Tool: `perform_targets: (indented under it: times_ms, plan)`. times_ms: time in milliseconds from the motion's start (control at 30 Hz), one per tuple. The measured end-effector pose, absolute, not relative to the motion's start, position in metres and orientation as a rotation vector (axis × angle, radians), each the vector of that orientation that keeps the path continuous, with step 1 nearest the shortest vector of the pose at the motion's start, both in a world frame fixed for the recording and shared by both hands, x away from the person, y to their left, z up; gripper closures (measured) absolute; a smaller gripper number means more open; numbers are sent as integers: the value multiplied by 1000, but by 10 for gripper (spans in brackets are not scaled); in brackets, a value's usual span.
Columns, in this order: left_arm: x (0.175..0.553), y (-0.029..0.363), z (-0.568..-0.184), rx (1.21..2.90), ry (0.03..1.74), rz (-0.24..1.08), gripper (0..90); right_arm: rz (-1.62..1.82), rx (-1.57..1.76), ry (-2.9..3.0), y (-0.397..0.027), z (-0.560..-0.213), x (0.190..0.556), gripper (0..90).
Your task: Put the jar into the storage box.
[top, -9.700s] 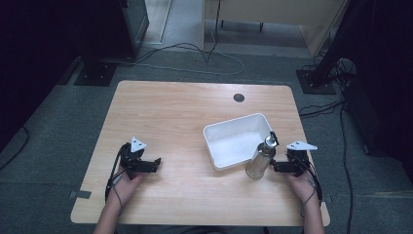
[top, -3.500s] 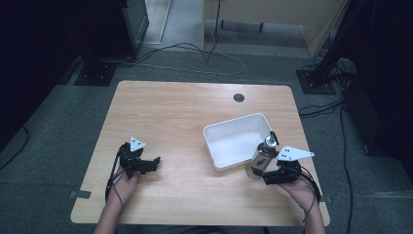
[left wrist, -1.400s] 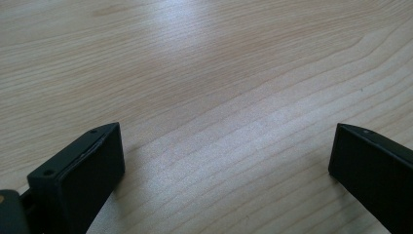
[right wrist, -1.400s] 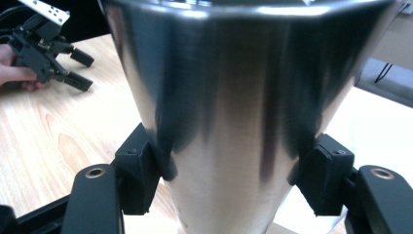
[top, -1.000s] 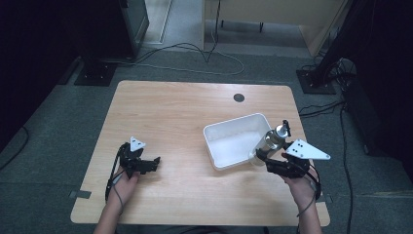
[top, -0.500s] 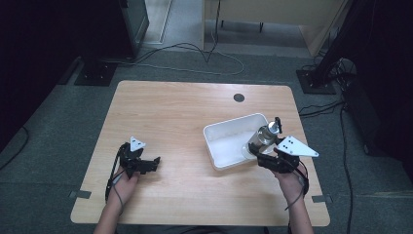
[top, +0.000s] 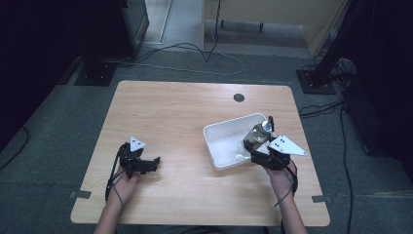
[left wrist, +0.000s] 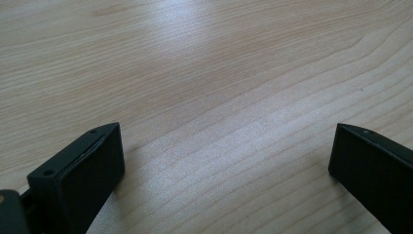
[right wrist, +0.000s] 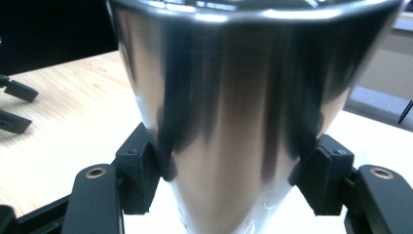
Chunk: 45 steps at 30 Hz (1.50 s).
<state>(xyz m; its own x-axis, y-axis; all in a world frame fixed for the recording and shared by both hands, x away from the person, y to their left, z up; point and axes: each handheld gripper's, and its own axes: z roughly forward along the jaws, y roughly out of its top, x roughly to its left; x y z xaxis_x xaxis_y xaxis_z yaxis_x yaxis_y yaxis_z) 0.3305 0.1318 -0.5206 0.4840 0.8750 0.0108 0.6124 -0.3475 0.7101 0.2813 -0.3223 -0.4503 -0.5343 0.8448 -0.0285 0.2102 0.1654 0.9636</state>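
A shiny steel bottle [top: 255, 137] leans over the right end of the white tray [top: 216, 132], its cap end pointing away from the person. My right gripper [top: 256, 148] is shut on the bottle's body. In the right gripper view both black pads [right wrist: 146, 168] press on the bottle [right wrist: 234, 122], which covers most of the picture. My left gripper [top: 152, 163] rests on the wooden table at the front left. Its jaws stand wide open over bare wood, and nothing lies between its fingers [left wrist: 80, 178].
The wooden table [top: 180, 112] has a round cable hole [top: 238, 97] near its far edge. Grey floor with cables and dark stands surrounds it. Bare wood stretches between the left gripper and the tray.
The right gripper has carried the bottle from the table beside the tray up and over the tray's right end, tilting it, and has sunk a little. The left gripper has kept still.
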Motion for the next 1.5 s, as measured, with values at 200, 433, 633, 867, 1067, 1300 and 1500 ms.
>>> perform_targets:
  times_ms: [200,433,633,867,1067,1300,1500]
  plan:
    - [331,132,-521,2083,1222,523,0,1365,1018,1876,-319,-459,287,343]
    - [331,132,-521,2084,1220,522,0,1346,1009,1894,-313,-464,289,344]
    - [331,132,-521,2084,1220,522,0,1319,1037,1910,-312,-471,292,344]
    - [331,132,-521,2085,1218,522,0,1298,1074,1916,-313,-474,295,344]
    - [330,132,-521,2086,1217,522,0,1310,1066,1919,-314,-475,296,343]
    - [330,132,-521,2087,1216,521,0,1357,1094,1898,-318,-478,298,341]
    - [330,132,-521,2087,1216,521,0,1358,1097,1901,-318,-480,300,325]
